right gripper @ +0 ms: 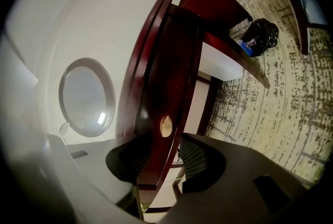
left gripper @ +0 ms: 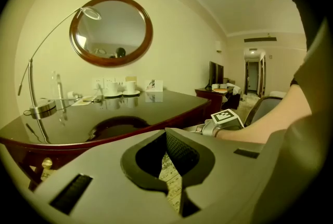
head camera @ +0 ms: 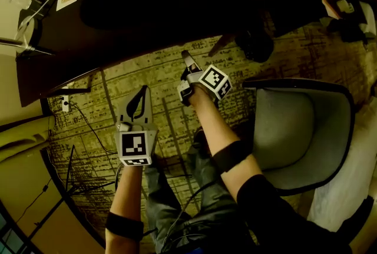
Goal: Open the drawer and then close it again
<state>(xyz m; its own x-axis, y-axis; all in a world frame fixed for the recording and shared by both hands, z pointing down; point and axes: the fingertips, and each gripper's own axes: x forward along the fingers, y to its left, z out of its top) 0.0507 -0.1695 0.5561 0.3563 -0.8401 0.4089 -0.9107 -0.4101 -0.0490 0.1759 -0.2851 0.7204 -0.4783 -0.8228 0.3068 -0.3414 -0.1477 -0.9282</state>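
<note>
The patterned carpet (head camera: 306, 58) spreads beneath both grippers. The dark, glossy counter (head camera: 147, 5) stands ahead of them, its front edge a little beyond the jaw tips in the head view. A grey upholstered chair (head camera: 300, 135) sits to the right of the right gripper, and a round wood-framed mirror (left gripper: 111, 30) hangs on the wall beyond the counter, up and left of the left gripper. A black bag (right gripper: 260, 33) lies on the carpet under the counter's far end.

The drawer (right gripper: 177, 72) shows as a dark red panel under the counter's edge, straight ahead of the right gripper. The right gripper (head camera: 188, 63) is rolled onto its side with its jaws spread apart. Nothing is pinched between them, and the drawer front fills the gap in its own view. The left gripper (head camera: 143, 91) hangs lower and left of the right one. Its jaw tips are pressed together around an empty hollow, through which only carpet shows.

White cups (left gripper: 119, 88) stand on the counter's far side. The drawer's small round brass knob (right gripper: 166, 126) sits just beyond the right gripper's tips, between them, and the pads do not touch it.
</note>
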